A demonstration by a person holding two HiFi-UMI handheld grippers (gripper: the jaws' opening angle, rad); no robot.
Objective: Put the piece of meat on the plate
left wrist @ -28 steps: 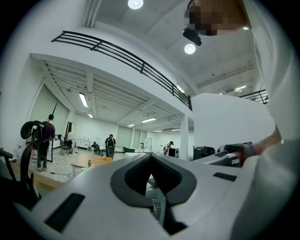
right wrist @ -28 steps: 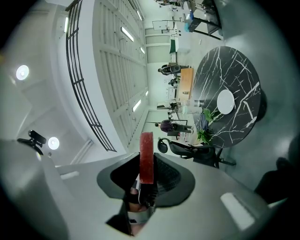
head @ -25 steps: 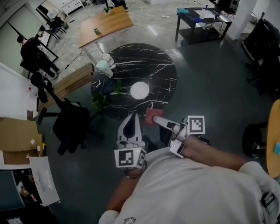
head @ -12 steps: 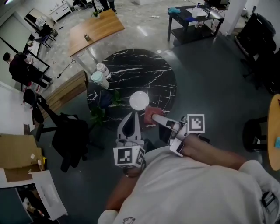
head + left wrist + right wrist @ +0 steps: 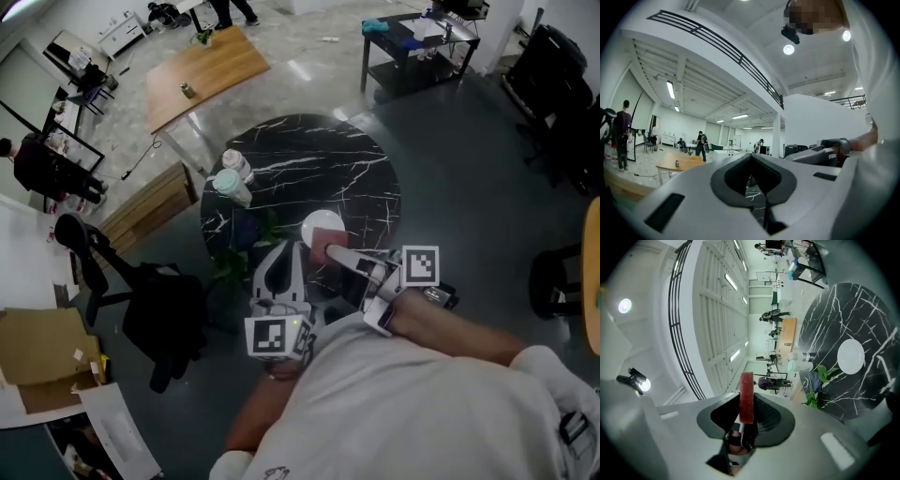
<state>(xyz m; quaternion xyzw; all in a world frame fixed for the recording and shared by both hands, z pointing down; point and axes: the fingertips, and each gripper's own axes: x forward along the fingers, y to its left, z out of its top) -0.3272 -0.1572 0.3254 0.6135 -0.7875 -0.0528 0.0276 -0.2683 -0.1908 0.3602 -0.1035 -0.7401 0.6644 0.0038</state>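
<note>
A flat red piece of meat (image 5: 321, 251) stands on edge between the jaws of my right gripper (image 5: 330, 254), which is shut on it. In the right gripper view the meat (image 5: 746, 397) rises upright from the gripper (image 5: 746, 414). The small white plate (image 5: 325, 225) lies on the round black marble table (image 5: 309, 169), just beyond the meat; it is also visible in the right gripper view (image 5: 851, 357). My left gripper (image 5: 279, 255) hangs beside the right one at the table's near edge, jaws together and holding nothing (image 5: 757, 187).
Two capped cups (image 5: 234, 175) stand at the table's left edge, with a green plant (image 5: 246, 251) below them. A black office chair (image 5: 159, 305) is at the left, a wooden table (image 5: 202, 61) beyond, a dark cart (image 5: 422, 42) at the top right. People stand far left.
Both grippers and the meat have come forward to the table; the plate, first well ahead of the meat, now lies just past it. The jaws have not changed.
</note>
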